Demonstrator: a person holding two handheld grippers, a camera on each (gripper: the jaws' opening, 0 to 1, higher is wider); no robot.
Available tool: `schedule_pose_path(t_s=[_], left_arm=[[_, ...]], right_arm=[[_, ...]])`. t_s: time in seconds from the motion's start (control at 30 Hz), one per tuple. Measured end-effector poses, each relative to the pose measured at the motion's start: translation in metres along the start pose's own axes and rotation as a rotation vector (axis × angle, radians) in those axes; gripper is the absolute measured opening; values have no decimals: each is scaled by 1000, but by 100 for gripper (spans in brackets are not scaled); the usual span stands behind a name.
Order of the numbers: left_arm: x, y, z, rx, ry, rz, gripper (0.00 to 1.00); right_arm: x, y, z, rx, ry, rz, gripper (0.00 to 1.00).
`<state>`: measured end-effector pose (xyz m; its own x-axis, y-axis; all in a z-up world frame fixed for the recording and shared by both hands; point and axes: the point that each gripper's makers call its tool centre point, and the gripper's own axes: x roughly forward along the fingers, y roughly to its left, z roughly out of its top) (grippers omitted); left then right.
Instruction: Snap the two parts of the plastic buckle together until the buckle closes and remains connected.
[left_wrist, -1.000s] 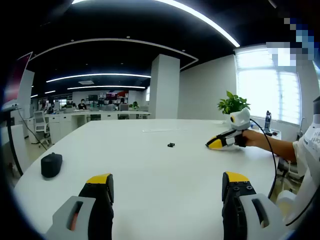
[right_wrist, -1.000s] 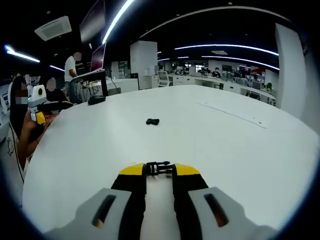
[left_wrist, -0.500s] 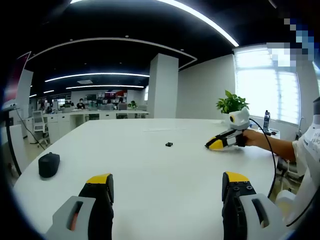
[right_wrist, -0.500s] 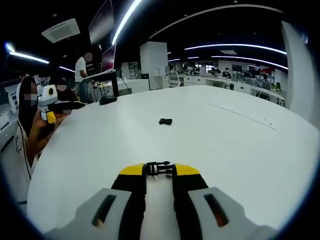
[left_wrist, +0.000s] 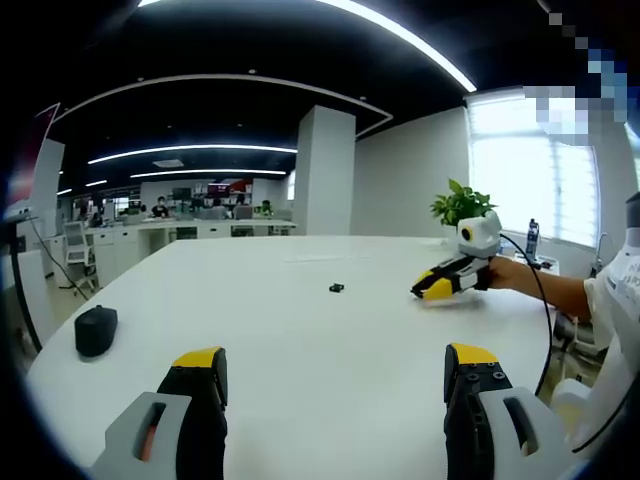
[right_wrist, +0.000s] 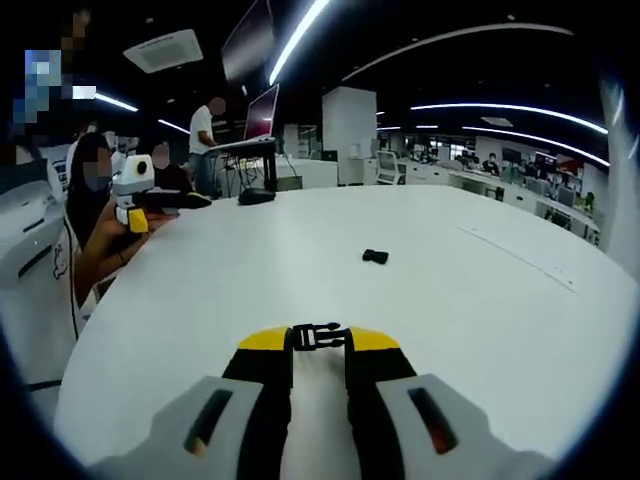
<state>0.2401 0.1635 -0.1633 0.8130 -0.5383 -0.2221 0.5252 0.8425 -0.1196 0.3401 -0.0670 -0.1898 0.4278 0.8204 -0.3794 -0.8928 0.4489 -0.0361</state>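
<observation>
A small black buckle part (left_wrist: 337, 288) lies loose on the white table (left_wrist: 300, 340), far ahead of my left gripper (left_wrist: 335, 365), whose jaws stand wide open with nothing between them. The right gripper (left_wrist: 437, 286), held by a hand, hovers just right of that part. In the right gripper view my right gripper (right_wrist: 318, 342) is shut on the other black buckle part (right_wrist: 318, 333), which pokes out between the yellow tips. The loose buckle part (right_wrist: 375, 256) sits ahead and a little to the right. The left gripper (right_wrist: 133, 203) is at the far left, in a person's hand.
A black rounded object (left_wrist: 95, 330) rests near the table's left edge, also visible as a black object (right_wrist: 256, 197) at the far edge. A potted plant (left_wrist: 462, 205) stands behind the right gripper. A person (right_wrist: 205, 140) stands at a desk beyond the table.
The right gripper view has swung, so the loose part now sits further right in it. In the left gripper view the right gripper has risen slightly. Both grips are unchanged.
</observation>
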Motion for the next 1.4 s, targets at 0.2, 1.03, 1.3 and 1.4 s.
schedule_pose_path(t_s=[0.2,1.03,1.3,1.4], left_arm=[[0,0,1,4,2,-2,91],[2,-1,0,5,7,-8,91],[3,-2,-2,5,11,-10,91],[2,-2,-1,4,9,-10,91]], right_arm=[[1,6,2,5,-19,50,19],[6,35,5,-28,-40,233,19],[5,44,9,-32,-58,263,19],[5,46,11,-25,-61,266,19]])
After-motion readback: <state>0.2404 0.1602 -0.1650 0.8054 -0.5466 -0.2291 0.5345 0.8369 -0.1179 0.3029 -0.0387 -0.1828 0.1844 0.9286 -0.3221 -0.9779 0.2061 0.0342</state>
